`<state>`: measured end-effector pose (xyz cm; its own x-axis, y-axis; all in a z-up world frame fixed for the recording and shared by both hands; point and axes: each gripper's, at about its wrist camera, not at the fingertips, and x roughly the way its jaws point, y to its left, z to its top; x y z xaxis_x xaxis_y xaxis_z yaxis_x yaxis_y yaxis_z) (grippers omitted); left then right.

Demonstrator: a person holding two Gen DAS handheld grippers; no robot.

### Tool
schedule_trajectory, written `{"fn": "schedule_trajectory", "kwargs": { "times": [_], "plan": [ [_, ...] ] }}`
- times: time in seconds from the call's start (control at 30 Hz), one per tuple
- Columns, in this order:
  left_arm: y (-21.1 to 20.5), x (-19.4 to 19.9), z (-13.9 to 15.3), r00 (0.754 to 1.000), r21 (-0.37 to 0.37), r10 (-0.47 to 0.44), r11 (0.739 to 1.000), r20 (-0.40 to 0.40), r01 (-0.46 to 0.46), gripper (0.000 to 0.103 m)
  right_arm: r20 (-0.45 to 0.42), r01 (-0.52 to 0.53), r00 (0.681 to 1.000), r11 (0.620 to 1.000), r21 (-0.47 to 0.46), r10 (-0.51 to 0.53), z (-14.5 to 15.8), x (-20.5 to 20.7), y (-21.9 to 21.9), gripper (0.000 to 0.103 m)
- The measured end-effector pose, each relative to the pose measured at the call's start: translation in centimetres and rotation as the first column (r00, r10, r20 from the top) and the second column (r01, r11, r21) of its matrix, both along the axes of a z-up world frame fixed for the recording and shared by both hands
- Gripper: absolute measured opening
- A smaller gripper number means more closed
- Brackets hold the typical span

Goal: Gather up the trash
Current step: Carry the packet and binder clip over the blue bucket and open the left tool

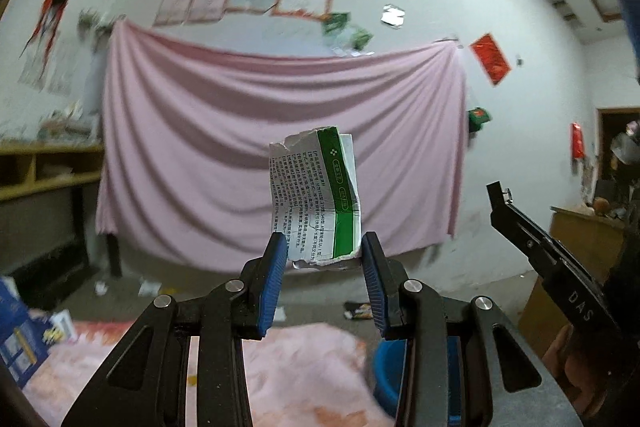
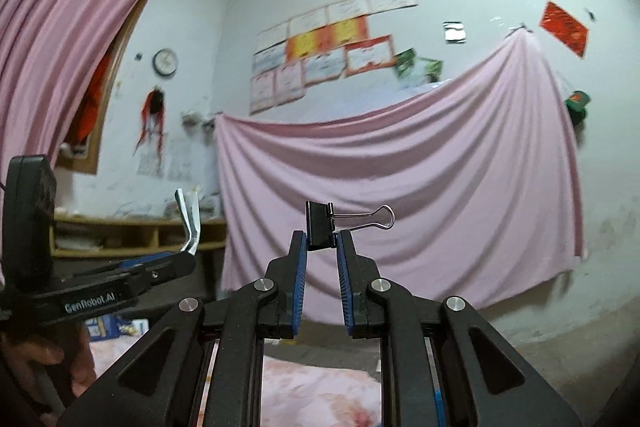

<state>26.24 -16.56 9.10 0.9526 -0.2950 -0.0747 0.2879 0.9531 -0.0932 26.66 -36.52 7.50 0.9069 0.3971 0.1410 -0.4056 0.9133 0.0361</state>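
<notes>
My left gripper (image 1: 325, 247) is shut on a torn white-and-green printed carton piece (image 1: 316, 195), which stands upright between its blue pads, held level in the air in front of a pink sheet. In the right wrist view the same carton piece (image 2: 189, 223) shows edge-on at the tip of the left gripper (image 2: 182, 257) at the left. My right gripper (image 2: 321, 241) is shut on a black binder clip (image 2: 319, 225), whose wire handle sticks out to the right. The right gripper's finger (image 1: 520, 223) shows at the right of the left wrist view.
A pink sheet (image 1: 280, 131) hangs on the white wall ahead, below pinned papers. A pink fuzzy blanket (image 1: 296, 371) lies below. A blue tub (image 1: 388, 367) stands beside it. Scraps (image 1: 150, 287) lie on the floor. Wooden shelves (image 1: 44, 167) at left, a cabinet (image 1: 584, 231) at right.
</notes>
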Motion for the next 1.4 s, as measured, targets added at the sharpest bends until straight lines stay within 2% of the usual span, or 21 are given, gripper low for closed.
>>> {"fn": "schedule_trajectory", "kwargs": {
  "times": [0.23, 0.43, 0.57, 0.73, 0.8, 0.9, 1.1, 1.23, 1.4],
  "plan": [
    [-5.7, 0.7, 0.0, 0.993, 0.064, -0.107, 0.993, 0.059, 0.103, 0.033, 0.035, 0.155, 0.987, 0.988, 0.022, -0.156, 0.1, -2.0, -4.0, 0.013],
    [-10.0, 1.9, -0.7, 0.984, 0.095, -0.172, 0.981, 0.05, 0.167, 0.033, -0.009, 0.244, 0.97, 0.969, 0.023, -0.244, -0.4, -2.3, -7.1, 0.013],
    [-12.2, 2.9, -1.2, 0.978, 0.097, -0.211, 0.973, -0.003, 0.21, 0.033, -0.08, 0.296, 0.952, 0.955, -0.003, -0.295, -1.0, -1.7, -8.4, 0.014],
    [-14.2, 4.5, -2.5, 0.963, 0.091, -0.241, 0.963, -0.124, 0.253, 0.033, -0.193, 0.315, 0.929, 0.949, -0.03, -0.315, -2.2, -0.3, -9.4, 0.014],
    [-15.0, 5.3, -3.1, 0.951, 0.087, -0.251, 0.959, -0.182, 0.27, 0.033, -0.237, 0.313, 0.92, 0.949, -0.037, -0.313, -2.6, 0.4, -9.8, 0.014],
    [-15.8, 6.9, -3.9, 0.92, 0.061, -0.266, 0.954, -0.287, 0.295, 0.033, -0.299, 0.313, 0.902, 0.949, -0.041, -0.31, -3.1, 1.2, -10.2, 0.014],
    [-17.3, 10.2, -5.1, 0.836, 0.001, -0.293, 0.943, -0.464, 0.332, 0.033, -0.426, 0.306, 0.855, 0.951, -0.046, -0.295, -4.7, 3.0, -11.1, 0.014],
    [-17.8, 11.1, -5.7, 0.806, -0.007, -0.3, 0.939, -0.511, 0.345, 0.033, -0.475, 0.302, 0.833, 0.953, -0.038, -0.283, -5.2, 3.6, -11.6, 0.014],
    [-18.0, 10.4, -6.9, 0.776, -0.015, -0.314, 0.931, -0.547, 0.366, 0.034, -0.516, 0.302, 0.811, 0.953, -0.037, -0.277, -5.7, 4.1, -12.1, 0.014]
  ]
}}
